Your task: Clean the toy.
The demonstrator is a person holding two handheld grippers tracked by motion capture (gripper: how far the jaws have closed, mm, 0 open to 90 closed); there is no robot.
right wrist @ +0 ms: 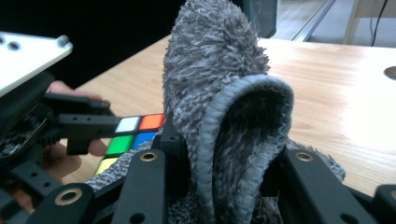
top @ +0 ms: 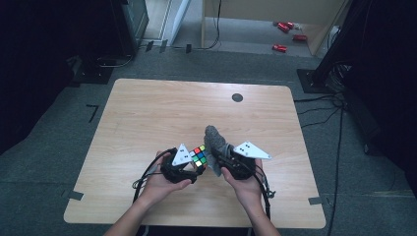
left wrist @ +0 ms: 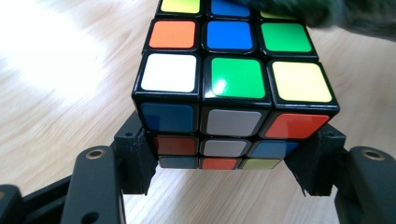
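We see the puzzle cube [left wrist: 233,88], a 3-by-3 cube with black edges and stickers in white, green, yellow, orange, blue and red, held above the near middle of the wooden table [top: 147,113], clear of its top. In the left gripper view its 2 black jaws press on opposite sides of the cube's lower layers, so the left gripper [left wrist: 224,186] pinches the cube firmly, with the upper face turned toward the camera: white, green and yellow along the near row, orange, blue and green behind it. In the high view the left gripper [top: 189,169] sits in the person's left hand [top: 160,184], with the cube [top: 199,156] at its tip. Just right of the cube, and touching its far edge in the left gripper view, we see the grey cloth [right wrist: 224,93], a fluffy microfibre piece with a stitched hem. In the right gripper view the right gripper [right wrist: 224,186] pinches a folded bunch of this cloth between its 2 jaws, and the fold stands upright above them. In the high view the right gripper [top: 223,160], carried by the right hand [top: 246,182], points toward the cube, with the cloth [top: 216,140] rising from it. Both forearms enter from the near edge of the table. Further out, a dark round spot [top: 237,97] marks the far part of the tabletop, and red objects [top: 285,29] lie on the floor beyond it.
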